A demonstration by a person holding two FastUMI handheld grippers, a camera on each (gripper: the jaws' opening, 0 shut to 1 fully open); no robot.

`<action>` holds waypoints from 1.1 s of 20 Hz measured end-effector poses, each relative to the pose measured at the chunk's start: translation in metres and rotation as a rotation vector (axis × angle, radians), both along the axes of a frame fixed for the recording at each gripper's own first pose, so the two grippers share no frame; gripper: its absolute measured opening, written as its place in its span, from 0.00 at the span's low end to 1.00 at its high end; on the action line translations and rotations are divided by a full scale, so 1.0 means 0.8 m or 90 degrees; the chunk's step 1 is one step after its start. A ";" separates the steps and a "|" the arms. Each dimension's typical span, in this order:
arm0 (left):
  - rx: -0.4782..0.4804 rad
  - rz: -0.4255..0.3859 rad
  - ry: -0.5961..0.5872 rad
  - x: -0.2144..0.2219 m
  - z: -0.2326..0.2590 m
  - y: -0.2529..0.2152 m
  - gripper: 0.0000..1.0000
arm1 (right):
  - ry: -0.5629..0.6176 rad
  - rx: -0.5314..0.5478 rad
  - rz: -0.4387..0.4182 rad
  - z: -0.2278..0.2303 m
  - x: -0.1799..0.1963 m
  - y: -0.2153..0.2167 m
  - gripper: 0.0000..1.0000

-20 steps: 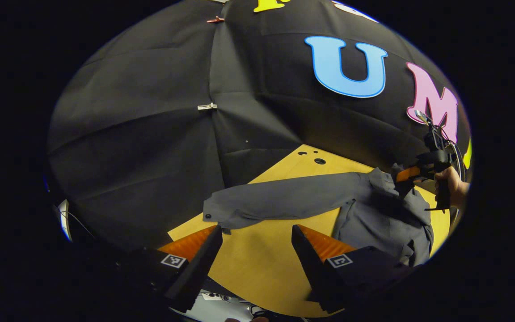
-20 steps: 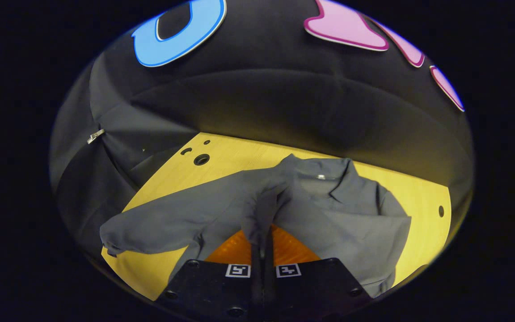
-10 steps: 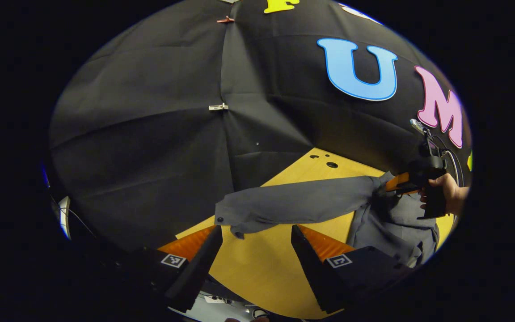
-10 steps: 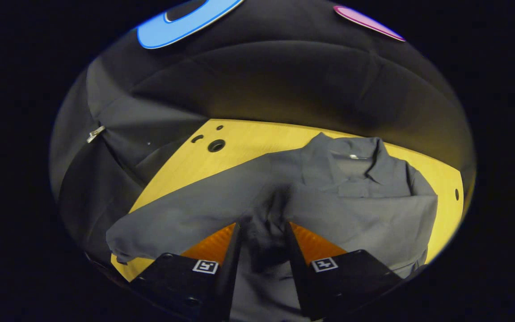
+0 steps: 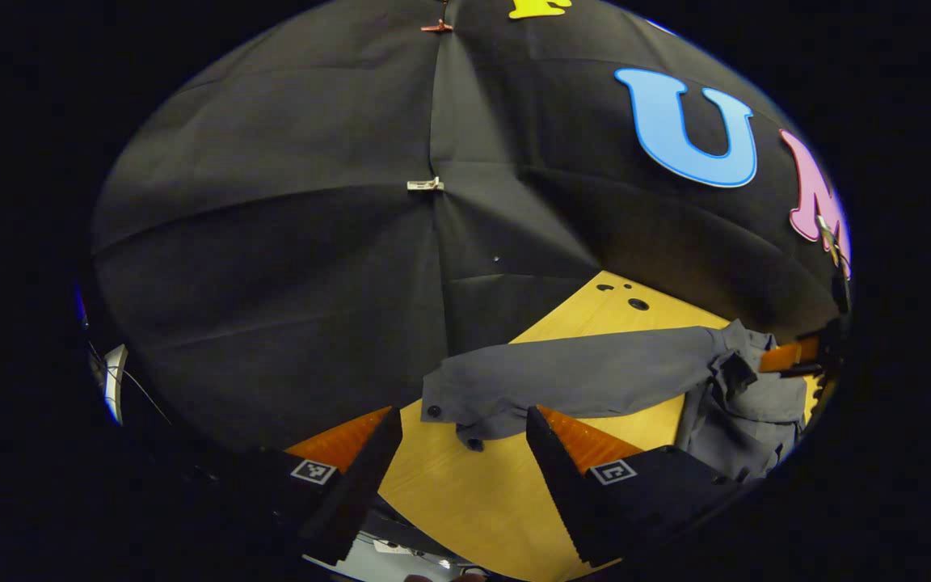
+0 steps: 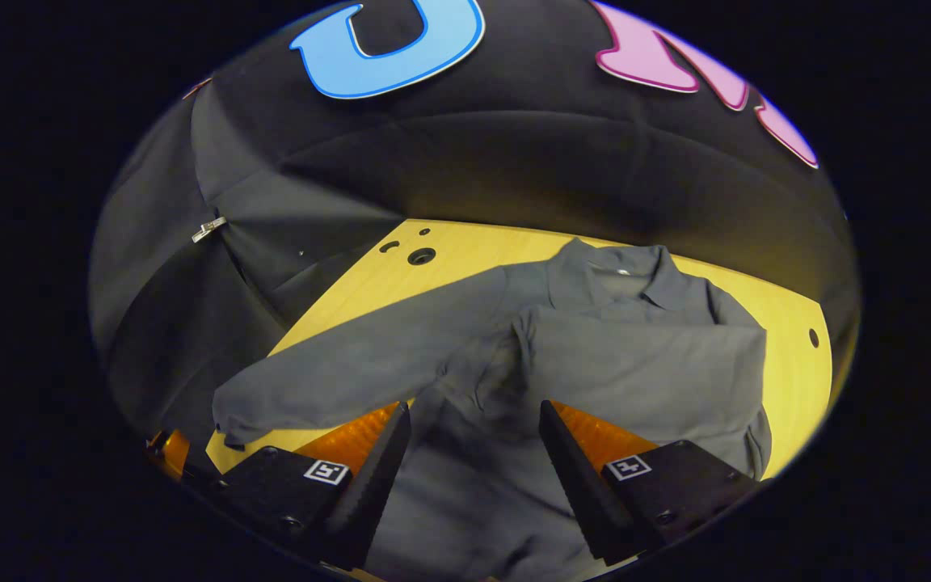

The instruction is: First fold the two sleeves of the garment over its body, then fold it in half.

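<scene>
Grey garment, 1, on wooden table; 2 grippers, left and right, jaws spread.

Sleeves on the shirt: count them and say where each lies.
2. One sleeve lies folded across the shirt's body; the other sleeve stretches out flat over the table, not yet folded.
</scene>
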State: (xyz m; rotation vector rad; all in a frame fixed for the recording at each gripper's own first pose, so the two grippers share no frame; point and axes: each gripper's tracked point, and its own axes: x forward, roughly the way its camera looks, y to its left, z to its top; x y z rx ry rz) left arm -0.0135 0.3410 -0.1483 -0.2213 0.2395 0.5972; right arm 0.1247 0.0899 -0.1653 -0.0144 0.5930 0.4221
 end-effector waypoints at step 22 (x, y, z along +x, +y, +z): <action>-0.039 -0.047 0.135 0.152 -0.103 0.045 0.92 | 0.050 -0.031 -0.161 -0.033 -0.162 -0.262 0.99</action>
